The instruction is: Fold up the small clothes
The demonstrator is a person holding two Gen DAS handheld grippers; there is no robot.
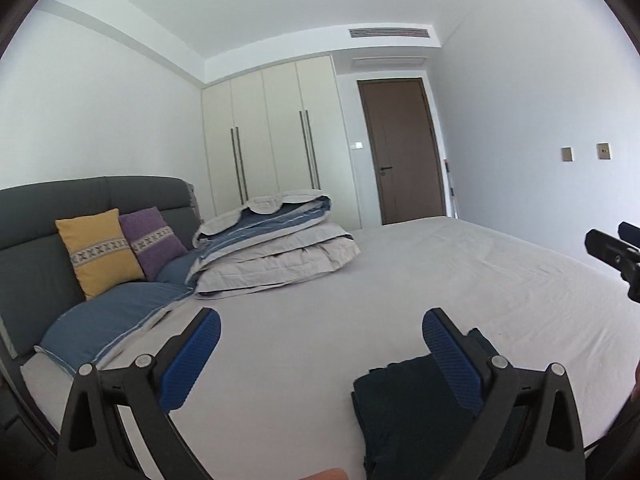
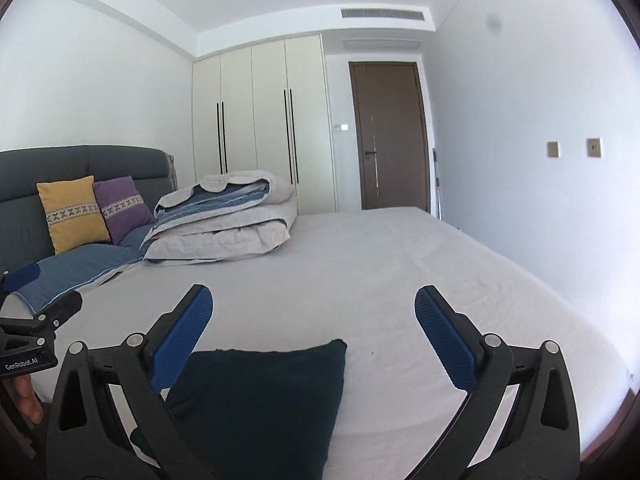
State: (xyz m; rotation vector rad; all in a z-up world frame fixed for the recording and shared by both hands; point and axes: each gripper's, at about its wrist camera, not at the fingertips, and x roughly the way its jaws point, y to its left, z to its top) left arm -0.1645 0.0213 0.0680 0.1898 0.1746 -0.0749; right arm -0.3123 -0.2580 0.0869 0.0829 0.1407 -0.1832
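A dark teal garment [image 2: 260, 404] lies folded flat on the pale bed sheet [image 2: 380, 280] near the bed's front edge. In the left wrist view the same garment [image 1: 404, 412] shows low and right, partly behind my right-hand finger. My left gripper [image 1: 321, 330] is held above the bed, open wide, with nothing between its blue pads. My right gripper [image 2: 314, 308] is open just as wide and empty, raised over the garment and apart from it. Each gripper shows at the edge of the other's view: the left gripper [image 2: 28, 320] and the right gripper [image 1: 616, 252].
A folded grey and blue duvet [image 2: 224, 224] is piled at the bed's head end. Yellow [image 2: 74, 214] and purple [image 2: 122, 208] cushions lean on the dark headboard [image 2: 80, 164], above a blue pillow [image 2: 76, 272]. A wardrobe [image 2: 260, 120] and a brown door [image 2: 390, 136] stand behind.
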